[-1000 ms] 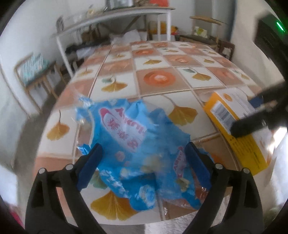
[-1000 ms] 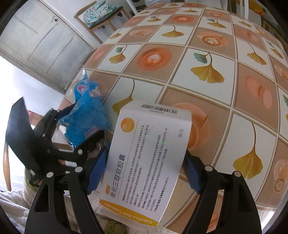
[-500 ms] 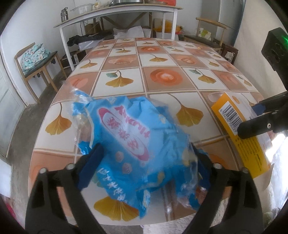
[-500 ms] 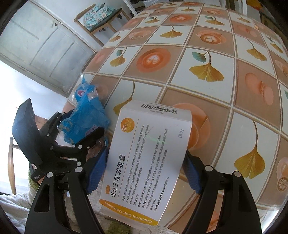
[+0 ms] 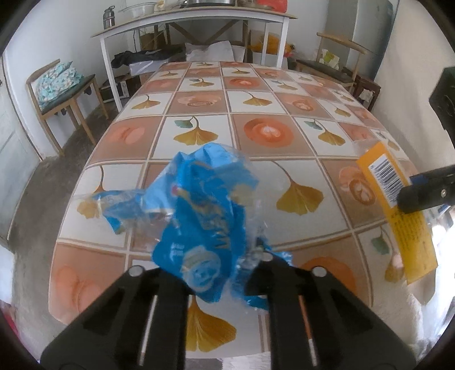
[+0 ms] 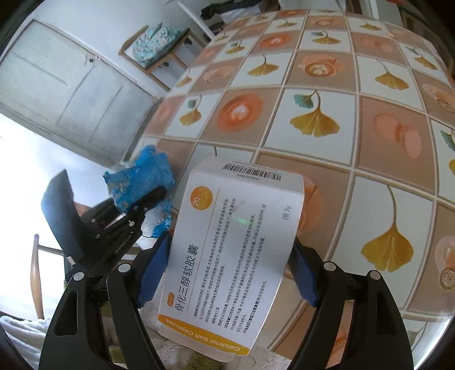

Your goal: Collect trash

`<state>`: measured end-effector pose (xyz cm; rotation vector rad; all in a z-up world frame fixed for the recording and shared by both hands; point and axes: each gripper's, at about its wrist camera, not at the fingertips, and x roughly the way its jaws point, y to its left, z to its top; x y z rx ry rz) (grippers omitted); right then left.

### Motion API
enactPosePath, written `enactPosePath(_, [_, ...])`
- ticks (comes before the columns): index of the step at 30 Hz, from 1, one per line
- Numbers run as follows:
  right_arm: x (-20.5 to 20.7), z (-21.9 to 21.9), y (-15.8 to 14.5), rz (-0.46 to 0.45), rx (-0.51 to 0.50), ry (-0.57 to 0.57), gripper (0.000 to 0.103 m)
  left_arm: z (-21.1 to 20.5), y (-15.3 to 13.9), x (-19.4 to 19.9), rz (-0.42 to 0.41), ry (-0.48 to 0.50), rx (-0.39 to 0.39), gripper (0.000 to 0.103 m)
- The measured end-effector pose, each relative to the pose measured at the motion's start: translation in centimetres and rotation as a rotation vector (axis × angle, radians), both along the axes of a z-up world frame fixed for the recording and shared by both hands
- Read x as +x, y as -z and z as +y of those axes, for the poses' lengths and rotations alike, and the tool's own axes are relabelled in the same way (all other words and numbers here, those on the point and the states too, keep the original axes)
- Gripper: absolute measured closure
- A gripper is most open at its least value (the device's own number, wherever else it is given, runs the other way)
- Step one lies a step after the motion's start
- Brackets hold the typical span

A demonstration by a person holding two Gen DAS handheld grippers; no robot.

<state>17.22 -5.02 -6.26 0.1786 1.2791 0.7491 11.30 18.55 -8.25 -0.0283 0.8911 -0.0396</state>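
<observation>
My left gripper point(image 5: 213, 270) is shut on a crumpled blue plastic snack wrapper point(image 5: 202, 216) and holds it above the near edge of the tiled table point(image 5: 256, 133). The wrapper also shows in the right wrist view point(image 6: 142, 179), at the left, in the left gripper point(image 6: 153, 196). My right gripper point(image 6: 227, 273) is shut on a white and orange medicine box point(image 6: 227, 247), held flat between the blue pads over the table's near edge. The box shows in the left wrist view point(image 5: 395, 199) at the right, with a right finger point(image 5: 426, 187) on it.
The table carries a ginkgo-leaf tile pattern. A wooden chair point(image 5: 62, 88) with a cushion stands at its left, a white side table point(image 5: 193, 17) with pots behind it, another chair point(image 5: 335, 65) at the back right. A white door point(image 6: 71, 85) is at the left.
My left gripper has closed on the blue wrapper, crumpling it, and lifted it off the table. My right gripper still holds the box, raised slightly.
</observation>
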Motion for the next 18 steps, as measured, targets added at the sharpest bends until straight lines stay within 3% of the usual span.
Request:
enactPosePath(9, [-1.0, -8.3, -3.5, -0.033, 0.198, 0.144, 0.028, -3.9, -4.5, -0.7, -0.082, 0.06, -0.044, 0.097])
enactPosePath(18, [-3.8, -19.5, -6.1, -0.111, 0.246, 0.363, 0.028, -12.1, -9.7, -0.3, -0.154, 0.234, -0.148, 0.097])
